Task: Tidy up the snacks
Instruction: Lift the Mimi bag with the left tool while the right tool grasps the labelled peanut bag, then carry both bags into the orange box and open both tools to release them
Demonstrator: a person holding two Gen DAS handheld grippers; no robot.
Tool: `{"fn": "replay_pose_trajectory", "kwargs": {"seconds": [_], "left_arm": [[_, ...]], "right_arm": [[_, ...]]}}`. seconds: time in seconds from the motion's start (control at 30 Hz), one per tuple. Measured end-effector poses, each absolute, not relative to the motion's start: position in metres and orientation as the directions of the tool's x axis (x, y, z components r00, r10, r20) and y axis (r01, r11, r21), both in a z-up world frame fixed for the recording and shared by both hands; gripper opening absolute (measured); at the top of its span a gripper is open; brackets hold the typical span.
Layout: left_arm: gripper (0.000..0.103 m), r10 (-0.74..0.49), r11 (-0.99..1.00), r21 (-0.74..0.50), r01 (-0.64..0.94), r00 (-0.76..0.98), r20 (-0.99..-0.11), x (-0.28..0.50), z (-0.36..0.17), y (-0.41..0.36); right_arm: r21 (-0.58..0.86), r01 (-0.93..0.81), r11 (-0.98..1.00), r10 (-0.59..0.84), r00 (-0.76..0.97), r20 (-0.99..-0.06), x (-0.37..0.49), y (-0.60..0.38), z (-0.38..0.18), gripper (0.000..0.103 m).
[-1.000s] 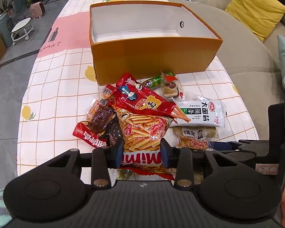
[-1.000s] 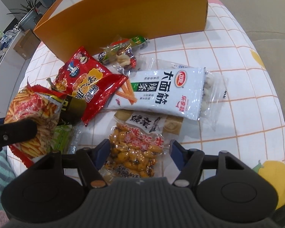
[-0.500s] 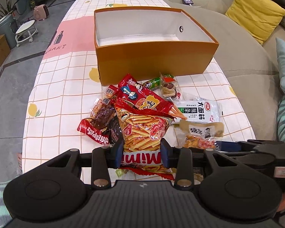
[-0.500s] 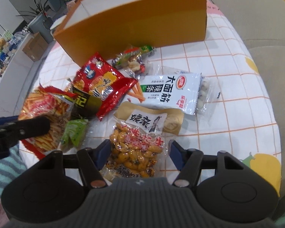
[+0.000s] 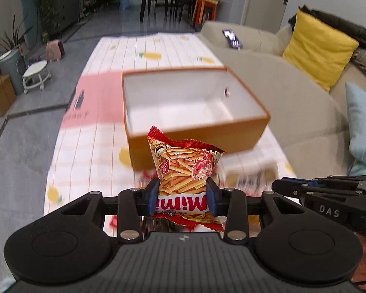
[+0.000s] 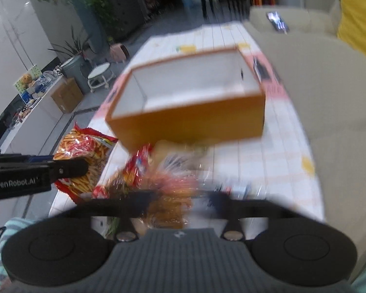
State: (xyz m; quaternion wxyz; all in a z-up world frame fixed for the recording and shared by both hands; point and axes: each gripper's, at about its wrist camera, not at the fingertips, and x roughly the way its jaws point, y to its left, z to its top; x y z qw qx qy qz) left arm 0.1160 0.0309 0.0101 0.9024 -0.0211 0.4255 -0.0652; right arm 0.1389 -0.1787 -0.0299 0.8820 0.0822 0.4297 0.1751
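Note:
My left gripper (image 5: 183, 195) is shut on a red bag of fries-style sticks (image 5: 183, 168) and holds it upright in the air in front of the orange box (image 5: 231, 141). The box is open, with a bare white inside. In the right wrist view the picture is smeared. There my right gripper (image 6: 180, 197) is shut on a clear packet of orange glazed nuts (image 6: 170, 195), lifted off the table before the box (image 6: 188, 124). The left gripper with its bag (image 6: 85, 151) shows at the left edge of that view.
Other snack packets (image 6: 136, 163) lie blurred on the checked tablecloth (image 5: 90, 151) below both grippers. A beige sofa (image 5: 292, 102) with a yellow cushion (image 5: 317, 48) runs along the right. A phone (image 5: 231, 39) lies on the sofa. A white stool (image 5: 35, 75) stands on the floor at left.
Both grippers have risen and tipped up toward the box. The fries bag has come up out of the pile, and the nut packet has left the table in the right gripper.

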Motion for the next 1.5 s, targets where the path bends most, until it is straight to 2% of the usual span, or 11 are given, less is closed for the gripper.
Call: {"fn": "replay_pose_trajectory", "kwargs": {"seconds": [0.3, 0.4, 0.43, 0.53, 0.63, 0.9, 1.0, 1.03, 1.13, 1.23, 1.5], "left_arm": [[0.044, -0.161, 0.987, -0.131, 0.094, 0.622, -0.766, 0.145, 0.003, 0.036], [0.044, -0.168, 0.986, -0.149, 0.080, 0.571, -0.804, 0.143, -0.019, 0.036], [0.044, -0.171, 0.985, -0.157, 0.072, 0.551, -0.817, 0.142, -0.027, 0.036], [0.044, -0.188, 0.981, -0.185, 0.057, 0.509, -0.840, 0.139, -0.043, 0.036], [0.044, -0.196, 0.979, -0.196, 0.053, 0.490, -0.849, 0.131, -0.051, 0.037], [0.044, -0.196, 0.978, -0.206, 0.031, 0.475, -0.858, 0.126, -0.056, 0.037], [0.044, -0.192, 0.979, -0.205, 0.024, 0.470, -0.862, 0.124, -0.057, 0.038], [0.044, -0.190, 0.979, -0.203, 0.024, 0.469, -0.863, 0.124, -0.058, 0.038], [0.044, -0.188, 0.979, -0.204, 0.018, 0.472, -0.861, 0.122, -0.056, 0.039], [0.044, -0.186, 0.979, -0.205, 0.011, 0.476, -0.860, 0.120, -0.055, 0.041], [0.044, -0.181, 0.979, -0.202, 0.013, 0.497, -0.849, 0.113, -0.047, 0.042]], "right_arm": [[0.248, -0.268, 0.931, 0.357, 0.532, -0.768, 0.192, -0.180, -0.039, 0.005], [0.306, -0.217, 0.927, 0.374, 0.472, -0.798, 0.183, -0.188, -0.060, 0.023], [0.312, -0.197, 0.929, 0.369, 0.456, -0.810, 0.179, -0.189, -0.068, 0.038], [0.321, -0.122, 0.939, 0.343, 0.394, -0.853, 0.166, -0.188, -0.095, 0.046], [0.320, -0.058, 0.946, 0.320, 0.344, -0.883, 0.158, -0.188, -0.123, 0.065], [0.382, 0.001, 0.924, 0.363, 0.308, -0.879, 0.163, -0.190, -0.165, 0.071], [0.394, -0.017, 0.919, 0.379, 0.312, -0.871, 0.166, -0.185, -0.167, 0.066], [0.381, -0.024, 0.924, 0.368, 0.322, -0.872, 0.165, -0.184, -0.165, 0.056], [0.387, -0.043, 0.921, 0.378, 0.332, -0.864, 0.161, -0.181, -0.164, 0.049], [0.418, -0.065, 0.906, 0.411, 0.369, -0.833, 0.154, -0.186, -0.152, 0.028], [0.392, -0.132, 0.910, 0.409, 0.434, -0.803, 0.142, -0.180, -0.122, 0.019]]}}
